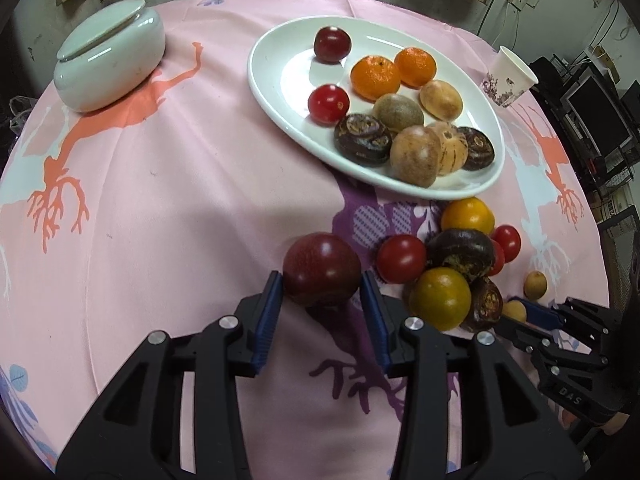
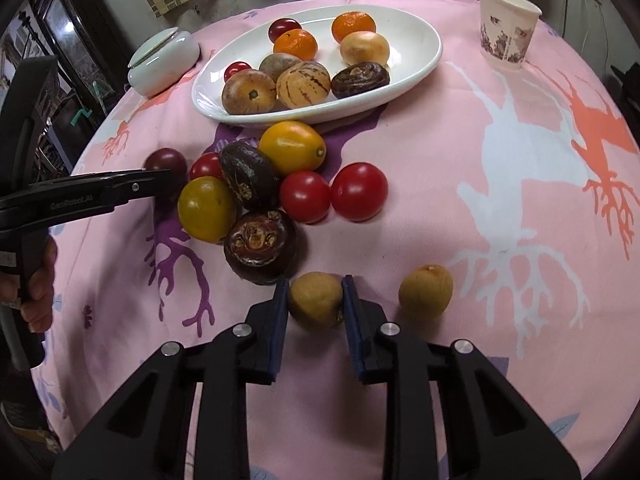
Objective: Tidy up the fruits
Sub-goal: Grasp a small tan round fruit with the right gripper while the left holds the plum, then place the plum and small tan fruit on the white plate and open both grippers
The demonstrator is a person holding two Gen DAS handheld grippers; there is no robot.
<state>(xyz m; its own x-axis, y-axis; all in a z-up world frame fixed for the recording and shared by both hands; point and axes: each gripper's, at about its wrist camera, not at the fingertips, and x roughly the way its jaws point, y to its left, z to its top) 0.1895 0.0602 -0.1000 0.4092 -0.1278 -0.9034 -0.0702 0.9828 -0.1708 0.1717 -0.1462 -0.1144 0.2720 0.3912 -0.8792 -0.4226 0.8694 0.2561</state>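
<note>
Loose fruit pile (image 2: 256,196) below white plate (image 2: 424,60), 2 longans (image 2: 426,290) apart

we are seeing dim indoor light, glare glinting on the plate (image 1: 276,92), soft shadows, edges bending and darkening.

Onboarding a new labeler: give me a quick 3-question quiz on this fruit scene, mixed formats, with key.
1. True or false: the left gripper brackets a dark red plum.
2. The right gripper is around which fruit? A) tomato B) small tan longan C) mandarin
3. Fill in: the paper cup stands ___ the white plate.

Key: 1 true; 2 B; 3 beside, not on.
</note>
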